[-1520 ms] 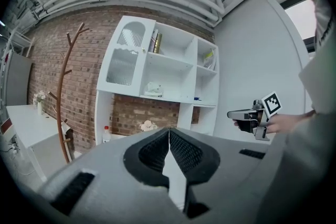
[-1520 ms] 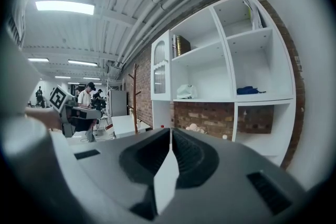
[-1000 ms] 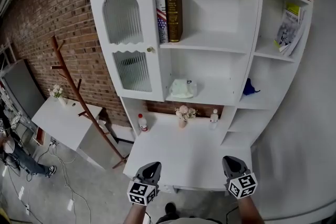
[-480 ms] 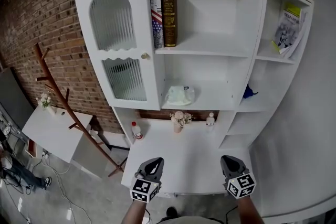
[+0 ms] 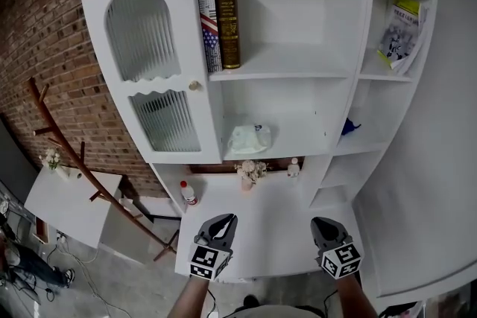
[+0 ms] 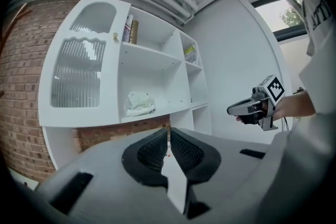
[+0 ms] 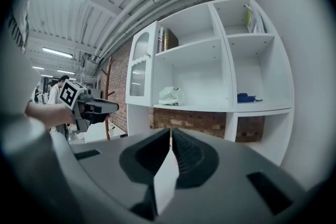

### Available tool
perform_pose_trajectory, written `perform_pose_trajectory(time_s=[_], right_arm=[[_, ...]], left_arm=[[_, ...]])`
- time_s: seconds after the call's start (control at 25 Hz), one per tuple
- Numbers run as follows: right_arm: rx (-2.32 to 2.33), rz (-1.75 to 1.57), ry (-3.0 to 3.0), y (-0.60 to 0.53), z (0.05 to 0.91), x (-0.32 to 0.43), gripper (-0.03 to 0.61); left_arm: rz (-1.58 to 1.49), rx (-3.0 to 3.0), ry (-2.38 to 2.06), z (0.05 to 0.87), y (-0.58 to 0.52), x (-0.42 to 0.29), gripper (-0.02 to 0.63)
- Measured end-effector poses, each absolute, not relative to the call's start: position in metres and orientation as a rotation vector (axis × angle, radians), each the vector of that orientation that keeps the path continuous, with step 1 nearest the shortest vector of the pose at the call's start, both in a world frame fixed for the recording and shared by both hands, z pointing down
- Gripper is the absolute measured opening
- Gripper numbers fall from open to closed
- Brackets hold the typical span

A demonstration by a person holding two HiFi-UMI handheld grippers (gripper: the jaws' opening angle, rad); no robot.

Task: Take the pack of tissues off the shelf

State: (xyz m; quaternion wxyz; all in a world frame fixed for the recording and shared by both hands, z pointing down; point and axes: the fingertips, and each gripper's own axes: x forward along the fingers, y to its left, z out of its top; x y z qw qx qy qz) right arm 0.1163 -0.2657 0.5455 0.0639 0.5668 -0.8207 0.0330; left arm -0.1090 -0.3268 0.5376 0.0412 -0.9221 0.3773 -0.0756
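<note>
Red brick wall [image 5: 45, 48] behind white shelf unit [image 5: 298, 11] w/ ribbed-glass door [image 5: 160, 119]. Wooden coat rack [image 5: 146, 223] & small white table [image 5: 63, 205] at L. Grey floor [image 5: 112, 279].

We note shelf [image 5: 283, 74]: smooth white painted board, slight sheen. Door panes [image 5: 141, 33]: ribbed frosted glass. Wall [image 5: 45, 33]: rough red brick. Pack of tissues [image 5: 248, 139]: crinkled glossy plastic wrap. Coat rack [image 5: 82, 167]: reddish polished wood. We read left gripper [image 5: 222, 224], right gripper [image 5: 323, 224] as matt dark plastic.
</note>
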Motion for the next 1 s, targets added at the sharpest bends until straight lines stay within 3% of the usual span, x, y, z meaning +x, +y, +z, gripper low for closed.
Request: perform_pose_trajectory(time_s=[1.0], right_arm=[[1.777, 0.107, -2.449, -0.287, 0.540, 0.113, 0.034]], left_arm=[[-0.301, -2.676, 0.999, 0.482, -0.401, -0.078, 0.029]])
